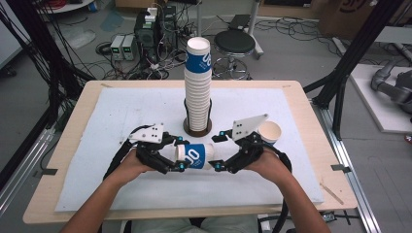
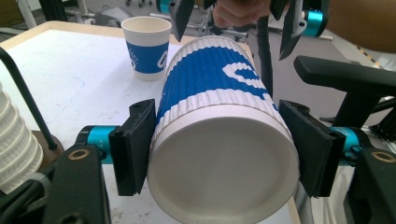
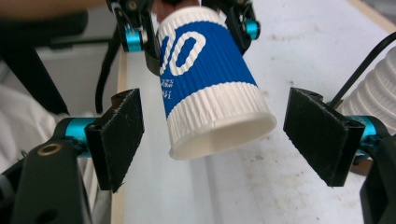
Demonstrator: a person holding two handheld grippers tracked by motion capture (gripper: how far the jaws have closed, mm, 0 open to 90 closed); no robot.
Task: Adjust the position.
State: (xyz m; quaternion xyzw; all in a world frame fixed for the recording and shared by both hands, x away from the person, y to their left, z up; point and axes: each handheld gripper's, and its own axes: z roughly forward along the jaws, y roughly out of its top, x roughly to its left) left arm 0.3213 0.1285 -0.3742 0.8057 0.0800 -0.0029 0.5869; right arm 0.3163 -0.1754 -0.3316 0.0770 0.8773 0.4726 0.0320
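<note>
A blue-and-white ribbed paper cup (image 1: 195, 156) lies on its side just above the white mat, between my two grippers. My left gripper (image 1: 180, 154) is shut on its left end; in the left gripper view both pads (image 2: 134, 147) press the cup (image 2: 219, 116) at its sides. My right gripper (image 1: 216, 152) stands open around the other end. In the right gripper view its pads (image 3: 116, 137) stay apart from the cup (image 3: 210, 88), with a gap on each side.
A tall stack of white cups (image 1: 198, 87) topped by a blue one stands on a round brown base (image 1: 197, 130) behind the grippers. One upright cup (image 1: 269, 131) sits at the right. The mat (image 1: 121, 111) covers the wooden table (image 1: 73, 126).
</note>
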